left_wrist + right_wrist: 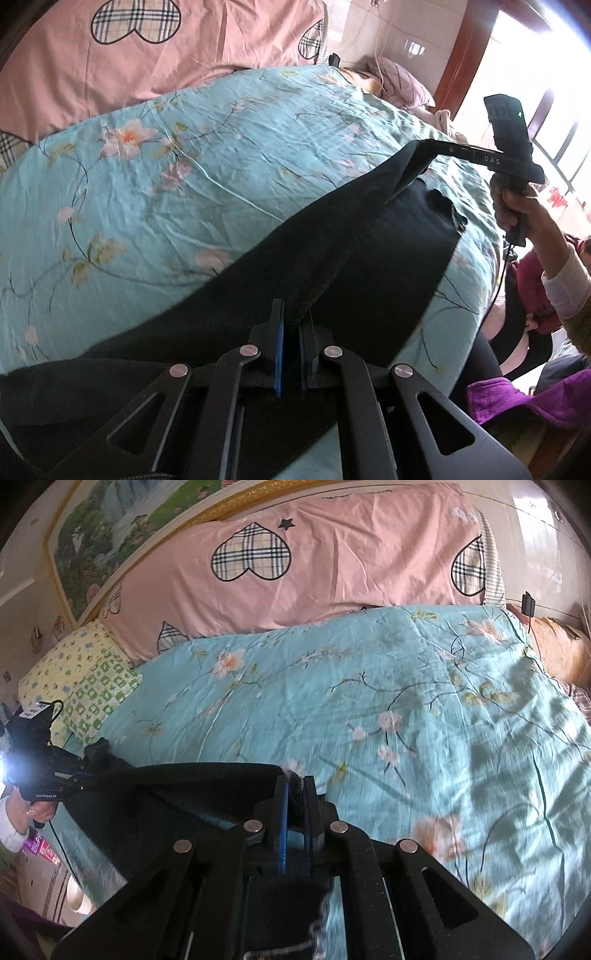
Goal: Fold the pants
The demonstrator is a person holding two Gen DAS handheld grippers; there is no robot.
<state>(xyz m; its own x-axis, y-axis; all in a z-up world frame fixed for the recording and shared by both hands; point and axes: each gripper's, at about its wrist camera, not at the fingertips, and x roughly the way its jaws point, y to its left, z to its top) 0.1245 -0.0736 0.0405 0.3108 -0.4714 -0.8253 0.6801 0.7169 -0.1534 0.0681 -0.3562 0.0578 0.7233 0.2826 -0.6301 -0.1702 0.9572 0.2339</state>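
While your left gripper point(291, 325) pinches one edge of the single pair of black pants point(369, 266) above the floral quilt point(184, 177), the fold looks barely begun, one layer lifted across. From the right wrist, your right gripper point(295, 794) clamps another edge; two grippers, one garment.

I see the pants point(369, 258) lying across the near edge of the bed point(184, 184), one end pinched in my left gripper point(291, 332), the other in my right gripper point(295, 805). Behind them, along the bed's far edge, lies the long pillow point(332, 565), a smaller pillow point(74, 675) at its left corner.
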